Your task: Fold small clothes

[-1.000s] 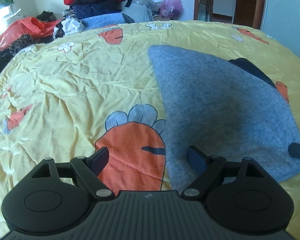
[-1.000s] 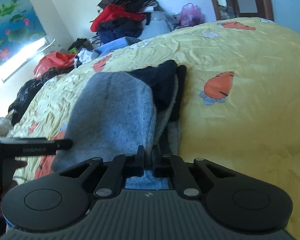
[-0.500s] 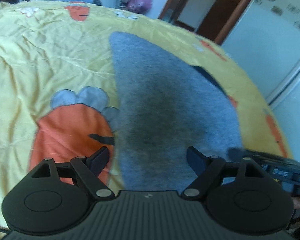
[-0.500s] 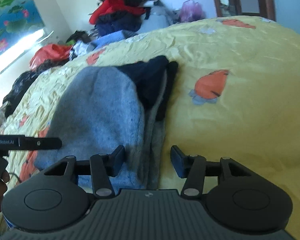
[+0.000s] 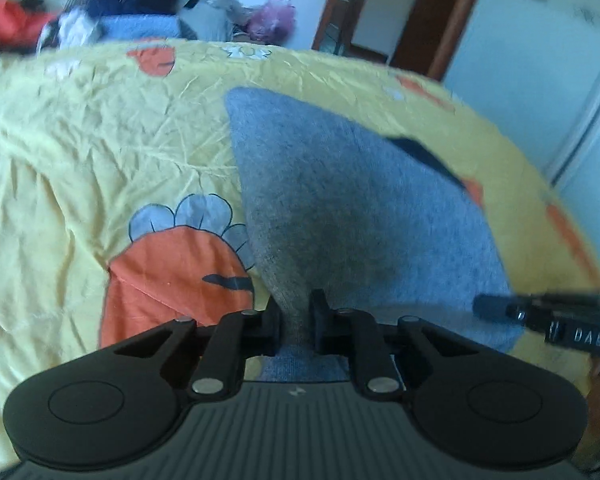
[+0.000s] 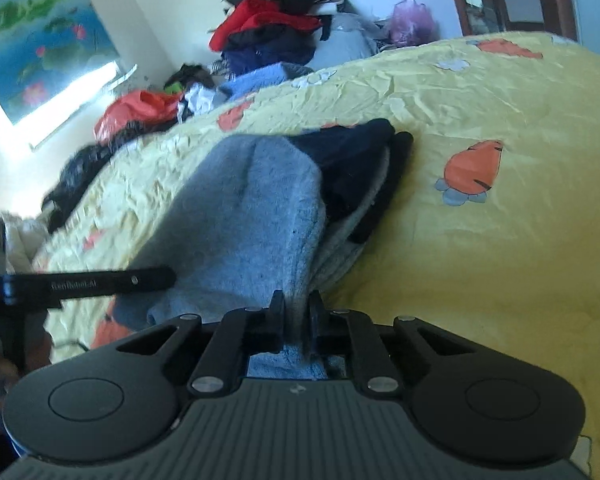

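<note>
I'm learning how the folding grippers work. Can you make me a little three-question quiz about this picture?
1. True or false: the left gripper is pinching the grey knit garment.
2. What is the right gripper closed on? A) the same grey garment B) a red jacket C) nothing
3. What picture is printed on the yellow bedsheet beside the garment?

Key:
1. True. Both grippers' jaws have just been closing, and grey fabric is bunched between them.
2. A, at the garment's near edge.
3. An orange carrot with pale blue leaves.
</note>
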Demonstrator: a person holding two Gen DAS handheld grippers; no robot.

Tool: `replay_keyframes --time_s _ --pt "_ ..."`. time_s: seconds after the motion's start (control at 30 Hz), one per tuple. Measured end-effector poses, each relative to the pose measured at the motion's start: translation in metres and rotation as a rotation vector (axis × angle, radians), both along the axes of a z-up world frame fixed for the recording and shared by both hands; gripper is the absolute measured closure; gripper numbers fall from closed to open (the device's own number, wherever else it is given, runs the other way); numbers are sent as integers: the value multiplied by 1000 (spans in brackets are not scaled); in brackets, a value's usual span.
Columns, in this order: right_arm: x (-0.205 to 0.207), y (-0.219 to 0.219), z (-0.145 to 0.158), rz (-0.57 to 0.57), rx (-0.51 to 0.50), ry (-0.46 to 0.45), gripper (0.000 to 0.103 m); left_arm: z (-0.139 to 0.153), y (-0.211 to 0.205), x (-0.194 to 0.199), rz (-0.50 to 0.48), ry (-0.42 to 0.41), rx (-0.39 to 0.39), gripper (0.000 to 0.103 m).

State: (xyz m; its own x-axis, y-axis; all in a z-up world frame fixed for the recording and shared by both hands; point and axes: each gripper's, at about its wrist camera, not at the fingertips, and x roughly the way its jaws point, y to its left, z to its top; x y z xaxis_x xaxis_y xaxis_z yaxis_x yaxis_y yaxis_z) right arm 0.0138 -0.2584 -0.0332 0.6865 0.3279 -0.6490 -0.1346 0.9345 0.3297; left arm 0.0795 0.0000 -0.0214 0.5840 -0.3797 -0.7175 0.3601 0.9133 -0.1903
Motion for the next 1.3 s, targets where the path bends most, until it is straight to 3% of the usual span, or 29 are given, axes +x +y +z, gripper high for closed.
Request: replay_keyframes --time_s 0.1,0.23,0.27,0.37,0.4,0.43,0.5,0.63,0.73,0.83,0.93,1.17,1.23,1.3 --pt "1 2 -3 -13 -53 4 64 7 -9 -8 -1 -51 81 78" --pt "-2 3 9 -52 -107 -43 59 18 -14 -13 28 -121 162 38" --pt "-1 4 13 -67 -132 -55 57 21 -15 -12 33 -139 168 33" --pt "1 10 23 -96 -200 -99 48 29 -18 -7 45 -172 181 33" --pt "3 11 26 -102 -211 -113 40 31 -20 -4 47 -173 184 33" --pt "5 11 28 -100 -210 -122 32 32 -22 0 44 -175 185 33" --pt "14 9 27 -92 -185 -121 26 33 -25 8 37 -178 195 32" --pt "33 -2 21 -84 -140 -96 26 31 -29 24 28 -175 214 29" --pt "53 -17 11 -88 -52 -61 26 27 -27 41 9 -158 205 25" --pt "78 -36 -6 -76 57 2 26 22 -18 68 -9 -105 127 18" --pt "97 -47 -17 -22 160 18 24 13 -5 101 -36 9 -50 18" --pt "163 -40 -32 103 369 37 25 -23 6 177 -16 221 -373 18" --pt "184 -45 -38 100 465 59 27 -25 3 189 0 220 -408 19" --pt "199 -47 -40 95 498 71 37 -23 -5 194 1 186 -387 30"
